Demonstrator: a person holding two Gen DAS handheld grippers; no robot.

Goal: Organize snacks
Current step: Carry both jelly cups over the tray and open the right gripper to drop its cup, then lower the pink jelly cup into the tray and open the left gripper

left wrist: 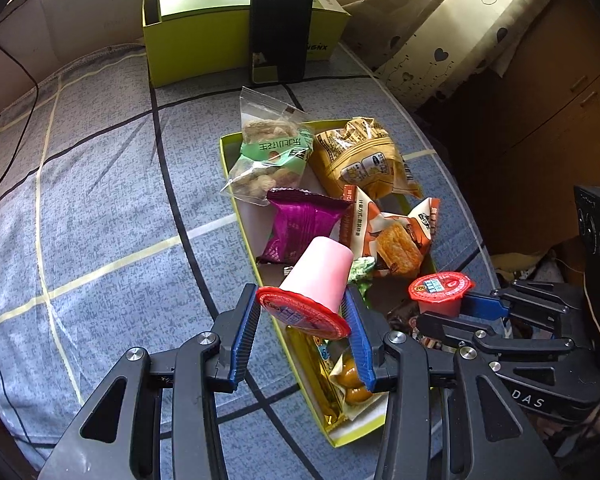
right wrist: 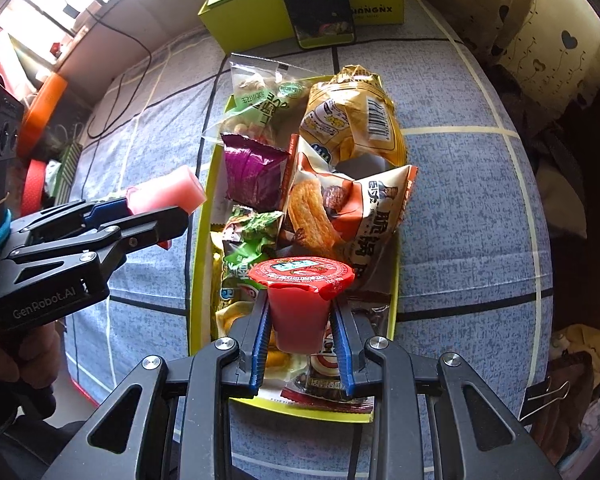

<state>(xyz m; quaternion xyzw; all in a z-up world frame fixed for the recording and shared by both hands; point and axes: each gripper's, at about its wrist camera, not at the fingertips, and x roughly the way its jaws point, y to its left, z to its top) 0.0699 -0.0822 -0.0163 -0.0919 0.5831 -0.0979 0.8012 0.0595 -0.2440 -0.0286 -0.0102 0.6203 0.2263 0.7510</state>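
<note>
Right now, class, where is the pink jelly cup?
The pink jelly cup is tilted between the left gripper's fingers, above the snack tray's left edge, near the purple packet.

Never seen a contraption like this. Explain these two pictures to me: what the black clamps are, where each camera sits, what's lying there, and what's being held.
The black clamps are two hand-held grippers; a person carries one in each hand. Each has a wide-angle camera looking forward along its two blue-padded fingers, so each picture is taken from one gripper and shows the other at its side.

The left gripper is closed on a pink jelly cup, tipped over. The right gripper is closed on a red jelly cup, upright.

Below them, on a blue checked cloth, lies a shallow yellow-green tray filled with snack packets: peanuts, a yellow bag, a purple packet, an orange one. Behind stands a green box with a dark phone leaning on it.
</note>
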